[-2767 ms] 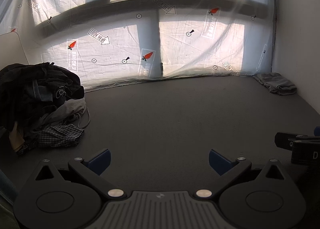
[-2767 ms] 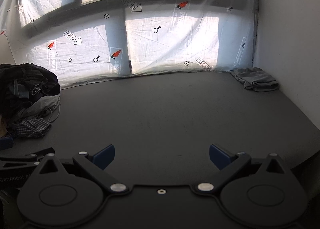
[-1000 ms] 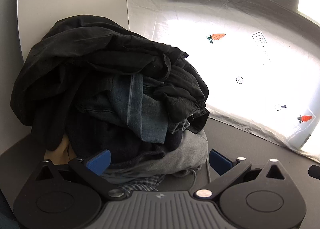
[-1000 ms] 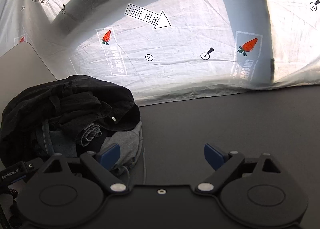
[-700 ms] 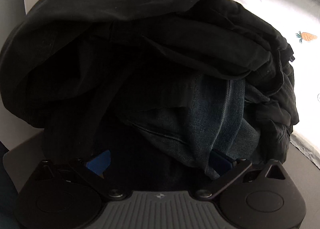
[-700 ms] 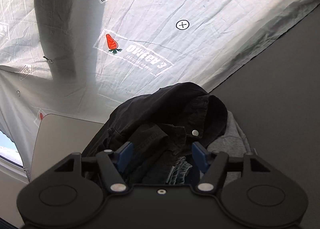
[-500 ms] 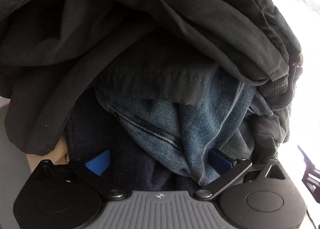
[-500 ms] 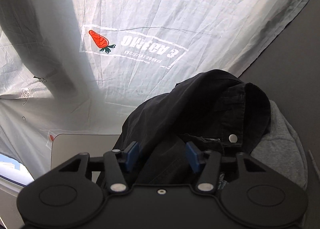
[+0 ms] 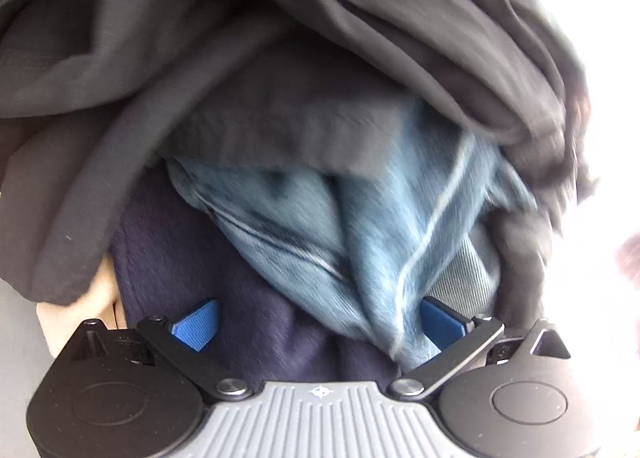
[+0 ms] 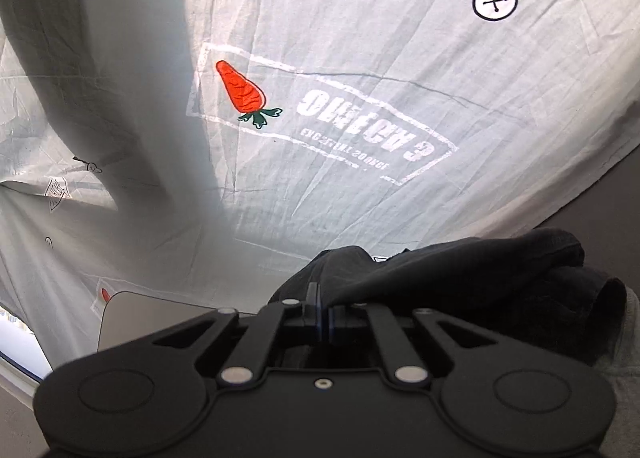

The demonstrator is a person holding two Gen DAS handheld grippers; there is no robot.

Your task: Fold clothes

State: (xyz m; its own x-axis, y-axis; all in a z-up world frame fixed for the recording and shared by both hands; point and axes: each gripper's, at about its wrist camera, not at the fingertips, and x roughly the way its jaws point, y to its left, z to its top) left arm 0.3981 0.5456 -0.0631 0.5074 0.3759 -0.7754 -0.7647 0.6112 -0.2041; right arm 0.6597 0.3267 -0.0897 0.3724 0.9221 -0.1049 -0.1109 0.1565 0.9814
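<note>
The left wrist view is filled by a pile of clothes: a black garment [image 9: 280, 38] on top, blue denim [image 9: 360, 226] under it, and a navy garment [image 9: 192, 258] at the lower left. My left gripper [image 9: 318, 322] is open, its blue pads pushed into the navy and denim cloth. My right gripper [image 10: 320, 314] is shut on a fold of the black garment [image 10: 460, 270] at the top of the pile. A grey garment [image 10: 628, 358] shows at the right edge.
A white sheet with a carrot print [image 10: 240, 90] hangs behind the pile. A pale panel [image 10: 160, 322] stands to the left of the pile. A strip of dark table [image 10: 616, 194] shows at the right.
My right gripper has closed on the black garment and tilted up. My left gripper has pushed slightly deeper into the pile, still open.
</note>
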